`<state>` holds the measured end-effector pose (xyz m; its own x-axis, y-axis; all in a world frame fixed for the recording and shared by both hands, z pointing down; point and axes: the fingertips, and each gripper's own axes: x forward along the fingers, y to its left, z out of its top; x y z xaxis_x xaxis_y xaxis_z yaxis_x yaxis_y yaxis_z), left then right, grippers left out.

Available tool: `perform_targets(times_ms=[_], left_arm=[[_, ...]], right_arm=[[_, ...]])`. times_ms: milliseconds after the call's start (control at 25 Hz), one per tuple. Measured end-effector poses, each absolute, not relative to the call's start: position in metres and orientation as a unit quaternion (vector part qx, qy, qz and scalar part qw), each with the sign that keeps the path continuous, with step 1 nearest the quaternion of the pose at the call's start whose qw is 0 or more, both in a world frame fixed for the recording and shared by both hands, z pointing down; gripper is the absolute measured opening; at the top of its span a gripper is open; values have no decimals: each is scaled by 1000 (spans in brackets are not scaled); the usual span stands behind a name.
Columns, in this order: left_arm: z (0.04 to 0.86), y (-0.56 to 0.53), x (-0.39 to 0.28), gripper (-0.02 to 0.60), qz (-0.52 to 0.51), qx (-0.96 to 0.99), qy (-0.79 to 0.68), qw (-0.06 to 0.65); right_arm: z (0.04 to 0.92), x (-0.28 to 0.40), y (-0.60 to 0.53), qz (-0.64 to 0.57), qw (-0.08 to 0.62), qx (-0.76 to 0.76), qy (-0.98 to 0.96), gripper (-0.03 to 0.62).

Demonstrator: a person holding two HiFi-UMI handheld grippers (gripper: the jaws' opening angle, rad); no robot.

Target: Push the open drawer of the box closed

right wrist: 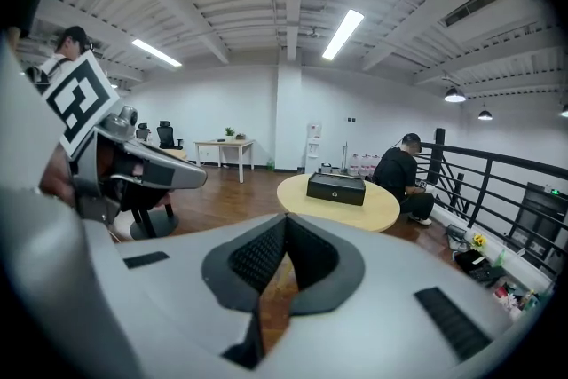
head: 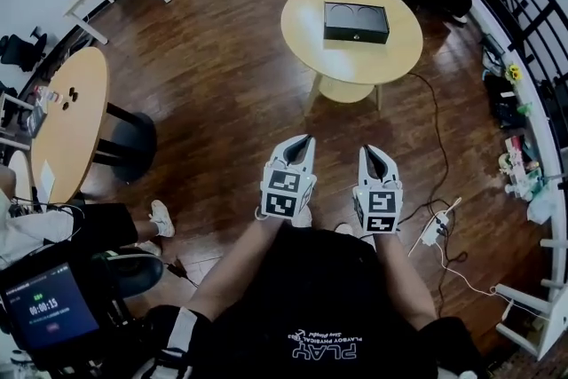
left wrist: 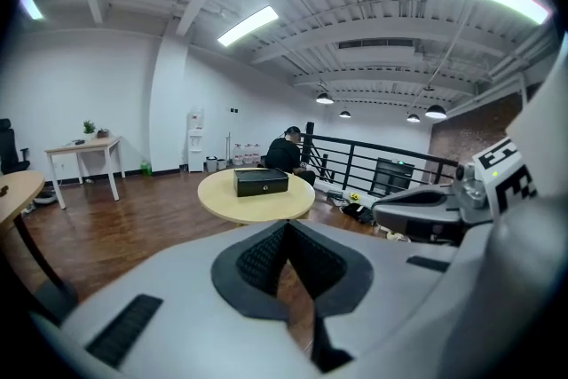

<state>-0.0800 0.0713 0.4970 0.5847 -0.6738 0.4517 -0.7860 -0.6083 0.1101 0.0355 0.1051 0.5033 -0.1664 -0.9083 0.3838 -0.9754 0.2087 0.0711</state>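
Round table (head: pixel 306 29) carries the box (head: pixel 356 22), well ahead of left tongs (head: pixel 305 140) and right tongs (head: pixel 370 152) — both closed, empty.

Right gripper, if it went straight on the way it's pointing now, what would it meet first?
Nothing near: ahead of the right gripper is open air over wooden floor. Farther on the round table carrying the black box stands roughly in line, so probably its edge, though depth is unclear.

The box (head: pixel 356 22) is showing matt black; the round table (head: pixel 306 35) is presenting smooth pale wood; the floor (head: pixel 222 84) is gleaming as glossy dark planks; the left gripper (head: pixel 304 140) and right gripper (head: pixel 367 150) are showing matt grey plastic.
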Motion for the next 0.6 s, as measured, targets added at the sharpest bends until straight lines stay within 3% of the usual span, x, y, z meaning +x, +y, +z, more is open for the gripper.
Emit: perform_targets(times_ms=[600], left_arm=[[498, 180, -11, -3, 190, 852, -468, 139]], right_arm=[[503, 101, 194, 120, 157, 587, -785, 6]])
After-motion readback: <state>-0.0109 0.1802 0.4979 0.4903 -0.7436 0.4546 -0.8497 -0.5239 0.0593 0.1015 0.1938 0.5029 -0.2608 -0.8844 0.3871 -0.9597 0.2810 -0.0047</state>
